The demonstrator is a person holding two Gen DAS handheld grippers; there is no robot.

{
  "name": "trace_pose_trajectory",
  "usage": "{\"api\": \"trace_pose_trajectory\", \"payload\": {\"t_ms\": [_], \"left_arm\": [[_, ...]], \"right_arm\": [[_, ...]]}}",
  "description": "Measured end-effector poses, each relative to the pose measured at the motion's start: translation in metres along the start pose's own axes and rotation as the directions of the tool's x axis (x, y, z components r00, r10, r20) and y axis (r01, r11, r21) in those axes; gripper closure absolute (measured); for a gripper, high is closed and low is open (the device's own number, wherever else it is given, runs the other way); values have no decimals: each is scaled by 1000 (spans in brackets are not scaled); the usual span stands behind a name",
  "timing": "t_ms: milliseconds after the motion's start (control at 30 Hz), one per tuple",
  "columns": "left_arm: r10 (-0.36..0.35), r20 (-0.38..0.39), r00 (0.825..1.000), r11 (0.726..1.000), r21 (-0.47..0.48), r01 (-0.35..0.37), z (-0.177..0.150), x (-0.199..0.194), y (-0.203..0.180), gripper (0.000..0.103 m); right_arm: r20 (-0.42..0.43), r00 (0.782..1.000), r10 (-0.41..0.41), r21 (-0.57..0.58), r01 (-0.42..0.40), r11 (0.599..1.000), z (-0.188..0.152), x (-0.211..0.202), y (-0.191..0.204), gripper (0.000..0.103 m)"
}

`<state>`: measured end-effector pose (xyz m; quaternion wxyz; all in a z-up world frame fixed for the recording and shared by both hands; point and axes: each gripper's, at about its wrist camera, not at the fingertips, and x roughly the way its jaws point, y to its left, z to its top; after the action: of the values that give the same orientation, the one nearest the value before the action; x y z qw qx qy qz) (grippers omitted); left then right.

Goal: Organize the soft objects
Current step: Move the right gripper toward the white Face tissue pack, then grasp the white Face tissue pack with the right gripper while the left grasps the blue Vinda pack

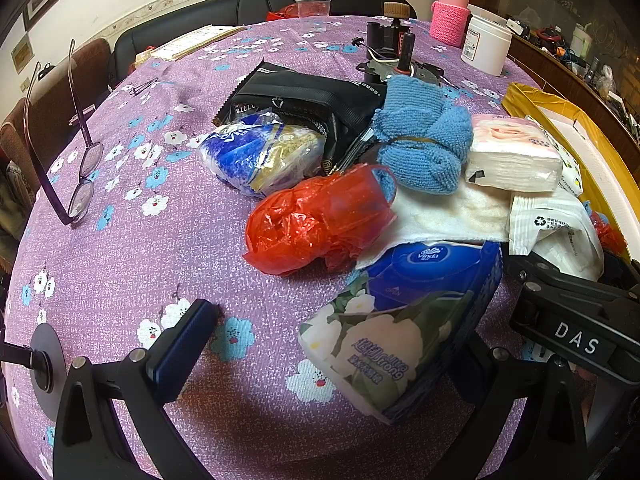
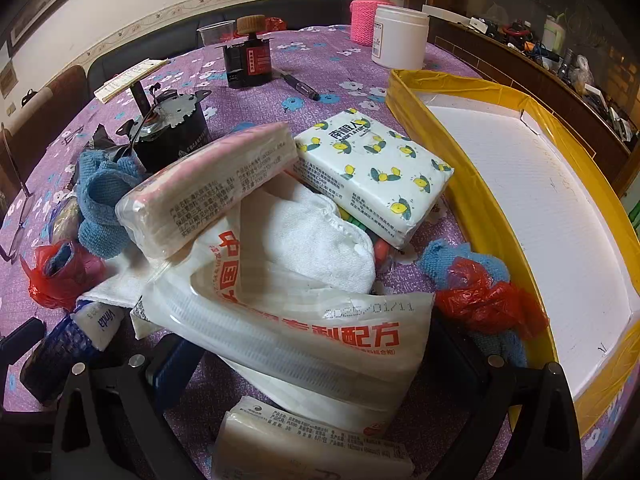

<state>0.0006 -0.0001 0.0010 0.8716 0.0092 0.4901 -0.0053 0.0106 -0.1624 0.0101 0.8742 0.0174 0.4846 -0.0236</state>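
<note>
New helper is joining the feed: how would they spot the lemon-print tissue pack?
Find the yellow-rimmed white tray on the table's right side. Directly left of its near wall lies the lemon-print tissue pack: white, dotted with yellow lemons, unlike the pink-topped tissue pack beside it.

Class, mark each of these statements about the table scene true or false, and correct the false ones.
1. The yellow-edged tray holds a pile of towels. False: its white floor shows bare.
2. The lemon-print tissue pack lies beside the tray, outside it. True.
3. The glasses lie on the purple tablecloth. True.
4. The left gripper is shut. False: it is open, with the Vinda tissue pack between its fingers.
5. The blue towel is tied round the middle. True.
</note>
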Motion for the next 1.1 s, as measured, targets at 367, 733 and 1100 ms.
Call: {"api": "trace_pose_trajectory", "payload": {"t_ms": [367, 733, 1100], "left_arm": [[-1, 0, 1000, 1000, 3, 1, -1, 0, -2, 0], [-149, 33, 988, 988, 55, 148, -26, -37, 0, 0], [-103, 39, 994, 981, 167, 95, -19, -36, -21, 1]], "right_arm": [[-117, 895, 430, -183, -445, 877, -24, -30, -30, 1], [84, 821, 565, -384, -497, 778, -72, -102, -52, 9], [108, 788, 606, -393, -526, 754, -74, -109, -63, 14]]}}
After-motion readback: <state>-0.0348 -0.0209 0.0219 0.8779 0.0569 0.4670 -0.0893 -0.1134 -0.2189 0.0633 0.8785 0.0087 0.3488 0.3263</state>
